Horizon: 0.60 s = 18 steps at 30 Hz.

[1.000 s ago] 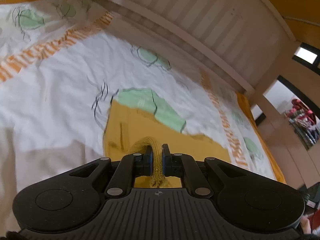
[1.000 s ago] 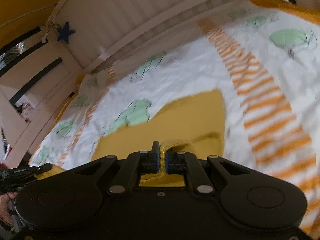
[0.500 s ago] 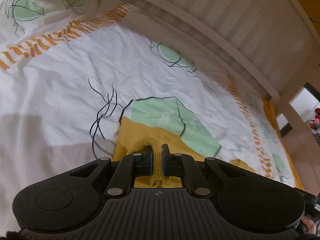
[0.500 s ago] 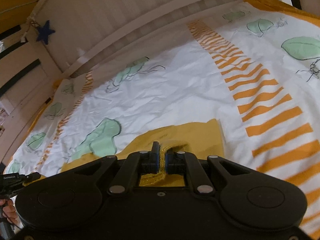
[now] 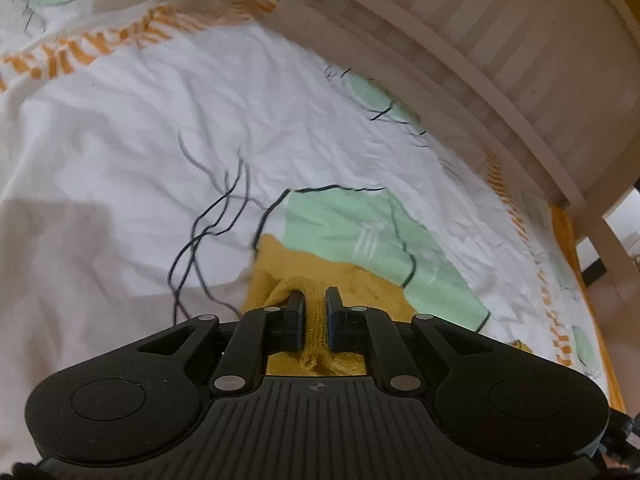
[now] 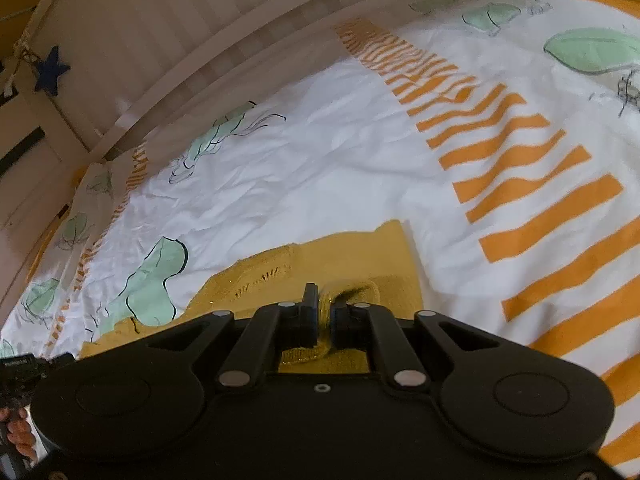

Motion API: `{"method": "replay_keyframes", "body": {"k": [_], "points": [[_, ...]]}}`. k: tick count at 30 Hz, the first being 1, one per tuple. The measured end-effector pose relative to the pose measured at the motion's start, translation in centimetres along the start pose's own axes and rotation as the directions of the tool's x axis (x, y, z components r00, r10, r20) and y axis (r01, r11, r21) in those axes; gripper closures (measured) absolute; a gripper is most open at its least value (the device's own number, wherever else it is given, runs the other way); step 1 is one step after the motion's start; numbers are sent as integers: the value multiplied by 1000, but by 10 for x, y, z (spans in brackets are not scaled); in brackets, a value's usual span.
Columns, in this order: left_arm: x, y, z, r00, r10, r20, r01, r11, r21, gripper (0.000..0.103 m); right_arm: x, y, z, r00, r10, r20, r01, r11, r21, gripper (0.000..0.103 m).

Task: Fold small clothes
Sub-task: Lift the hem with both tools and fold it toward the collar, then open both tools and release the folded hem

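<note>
A small mustard-yellow knit garment [image 5: 360, 280] lies on the white printed bedsheet [image 5: 160, 140]. My left gripper [image 5: 314, 300] is shut on a bunched edge of the garment, low over the sheet. In the right wrist view the same yellow garment [image 6: 352, 252] spreads out flat ahead of my right gripper [image 6: 325, 300], which is shut on another pinched edge of it. Most of the garment near each gripper is hidden under the gripper body.
The sheet has green leaf prints [image 5: 376, 240] and orange stripes [image 6: 520, 176]. A white slatted bed rail [image 5: 460, 40] runs along the far side, also in the right wrist view [image 6: 180, 40]. A blue star [image 6: 50, 70] hangs on it. The other hand [image 6: 16, 436] shows at bottom left.
Both grippers have carried the garment edges forward and down toward the sheet. Less yellow fabric shows ahead of each gripper than one second ago. Both stay shut on the garment.
</note>
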<state>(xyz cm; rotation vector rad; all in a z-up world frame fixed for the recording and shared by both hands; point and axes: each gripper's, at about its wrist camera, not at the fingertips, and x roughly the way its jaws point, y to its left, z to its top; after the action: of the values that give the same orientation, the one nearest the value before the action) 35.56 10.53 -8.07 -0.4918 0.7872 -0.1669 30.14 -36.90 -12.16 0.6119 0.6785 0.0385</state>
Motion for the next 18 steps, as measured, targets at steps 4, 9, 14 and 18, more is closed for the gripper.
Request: {"method": "replay_keyframes", "body": {"k": [4,9,14,18], "points": [[-6,-6,2,1000,24,8,-25,999,47,86,1,0,4,1000,-22,16,22,1000,15,85],[-24,-19,4,985,110,131,-129,980,149,64,-9,8,12,994,-88,72,90,995,-30,41],[-32,-14,6,980,164,110,-178,976,129,64,-28,21,19,987,-110,117,122,987,-104,38],[-36,-26,-6,981,188,38,-192,962,192,64,-38,38,13,990,-89,108,106,980,-171,38]]}}
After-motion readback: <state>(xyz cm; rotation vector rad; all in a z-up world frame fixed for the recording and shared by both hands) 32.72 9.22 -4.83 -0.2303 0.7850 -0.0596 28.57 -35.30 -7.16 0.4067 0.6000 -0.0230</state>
